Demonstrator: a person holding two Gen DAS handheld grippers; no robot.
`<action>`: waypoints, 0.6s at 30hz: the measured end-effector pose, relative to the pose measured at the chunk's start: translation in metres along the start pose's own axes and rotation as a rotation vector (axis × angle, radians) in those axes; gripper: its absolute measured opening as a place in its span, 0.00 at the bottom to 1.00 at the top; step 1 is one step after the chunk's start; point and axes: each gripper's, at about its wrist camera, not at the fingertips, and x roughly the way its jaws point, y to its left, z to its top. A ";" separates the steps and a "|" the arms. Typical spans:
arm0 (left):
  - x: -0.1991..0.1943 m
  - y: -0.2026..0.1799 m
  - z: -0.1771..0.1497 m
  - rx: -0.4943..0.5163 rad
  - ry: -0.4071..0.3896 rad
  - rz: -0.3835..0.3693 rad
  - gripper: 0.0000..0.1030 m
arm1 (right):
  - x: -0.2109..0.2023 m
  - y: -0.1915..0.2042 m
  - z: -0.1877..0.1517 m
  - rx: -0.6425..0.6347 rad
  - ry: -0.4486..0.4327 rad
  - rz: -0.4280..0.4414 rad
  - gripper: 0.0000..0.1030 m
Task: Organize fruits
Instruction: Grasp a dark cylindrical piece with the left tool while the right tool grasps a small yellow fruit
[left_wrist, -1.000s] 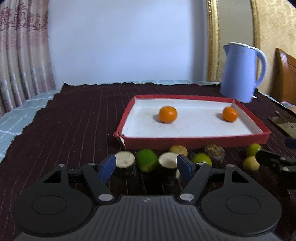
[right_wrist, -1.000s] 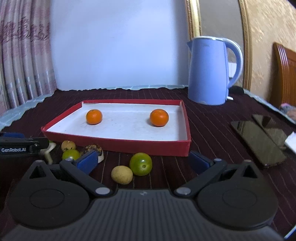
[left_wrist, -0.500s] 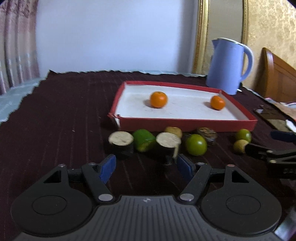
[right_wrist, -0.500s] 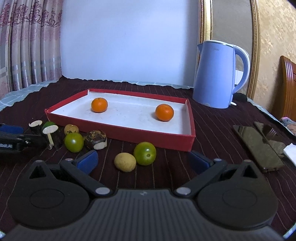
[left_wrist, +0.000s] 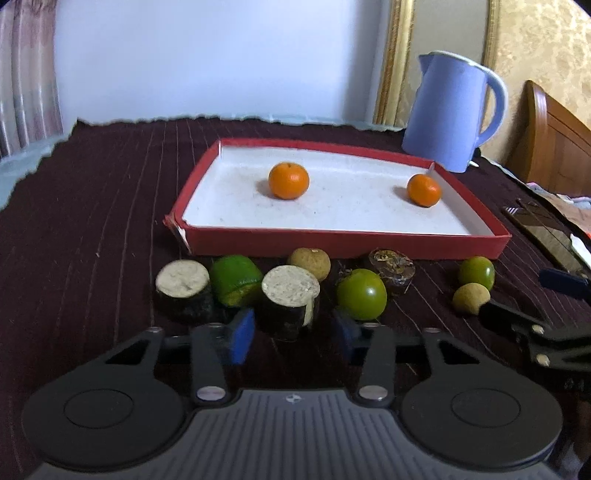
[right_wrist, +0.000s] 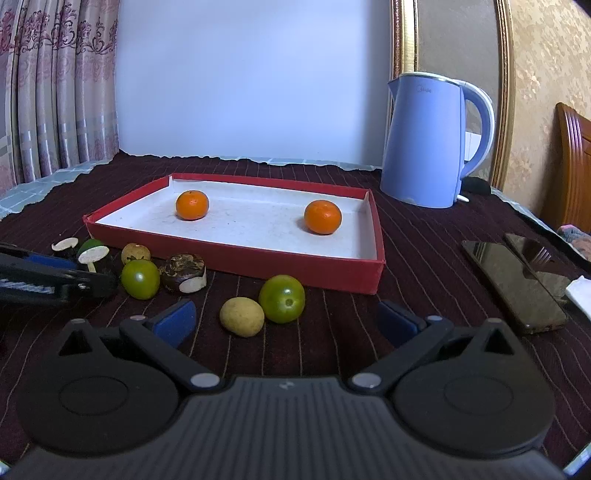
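A red tray (left_wrist: 347, 243) with a white floor holds two oranges (left_wrist: 288, 180) (left_wrist: 423, 189). In front of it lies a row of fruit. My left gripper (left_wrist: 291, 332) is low over the cloth and its jaws are closing. A dark-skinned cut piece with a pale face (left_wrist: 290, 295) lies between the blue pads (left_wrist: 240, 336), which have gaps to it on both sides. A second cut piece (left_wrist: 183, 284), a green chunk (left_wrist: 236, 280) and a green fruit (left_wrist: 361, 293) lie beside it. My right gripper (right_wrist: 291, 317) is open and empty, just short of a tan fruit (right_wrist: 242, 316) and a green fruit (right_wrist: 282, 298).
A blue kettle (right_wrist: 428, 140) stands behind the tray's right end. Two dark phones (right_wrist: 513, 280) lie on the cloth to the right. A tan fruit (left_wrist: 309, 263) and a brown lump (left_wrist: 392, 266) sit against the tray's front wall. A wooden chair back (left_wrist: 554, 147) is at far right.
The left gripper's jaws have narrowed around the pale-faced cut piece, and the gripper has come lower and closer to the row of fruit. The right gripper has hardly moved.
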 end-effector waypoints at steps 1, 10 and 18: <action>0.001 -0.001 0.001 -0.001 -0.007 0.007 0.37 | 0.000 0.000 0.000 0.002 0.000 0.000 1.00; 0.008 -0.008 0.002 0.003 -0.034 0.051 0.31 | 0.002 -0.001 -0.001 -0.001 0.027 0.035 0.96; 0.002 -0.006 -0.001 0.012 -0.042 0.052 0.31 | 0.012 0.009 0.002 -0.012 0.096 0.134 0.50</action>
